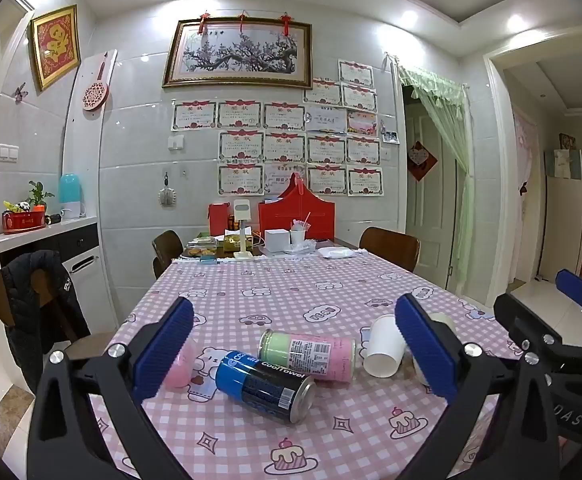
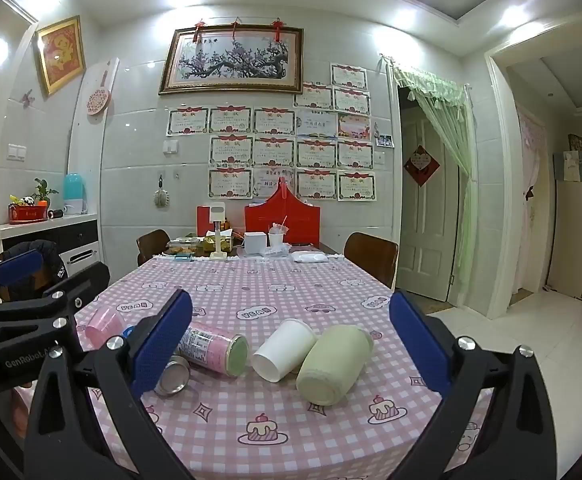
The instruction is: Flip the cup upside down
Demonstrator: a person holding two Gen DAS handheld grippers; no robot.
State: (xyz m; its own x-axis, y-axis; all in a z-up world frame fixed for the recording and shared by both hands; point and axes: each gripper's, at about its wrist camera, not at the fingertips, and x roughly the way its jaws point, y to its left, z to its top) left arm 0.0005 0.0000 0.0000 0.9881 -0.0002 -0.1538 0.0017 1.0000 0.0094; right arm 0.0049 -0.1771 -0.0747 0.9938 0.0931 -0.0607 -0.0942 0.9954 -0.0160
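Note:
A white paper cup (image 1: 383, 346) lies on its side on the pink checked tablecloth (image 1: 291, 300), also in the right wrist view (image 2: 283, 350). A pale green cup (image 2: 333, 364) lies on its side next to it, mostly hidden behind my finger in the left wrist view. A pink cup (image 2: 105, 322) lies at the left, also in the left wrist view (image 1: 181, 366). My left gripper (image 1: 295, 354) is open and empty above the cans. My right gripper (image 2: 291, 344) is open and empty, with the white cup and green cup between its fingers in view.
A blue can (image 1: 265, 386) and a pink-green can (image 1: 309, 354) lie on their sides mid-table. Boxes, a red bag (image 1: 297, 216) and a stand crowd the table's far end. Chairs (image 1: 389, 246) stand at both sides, one with a black jacket (image 1: 41, 296).

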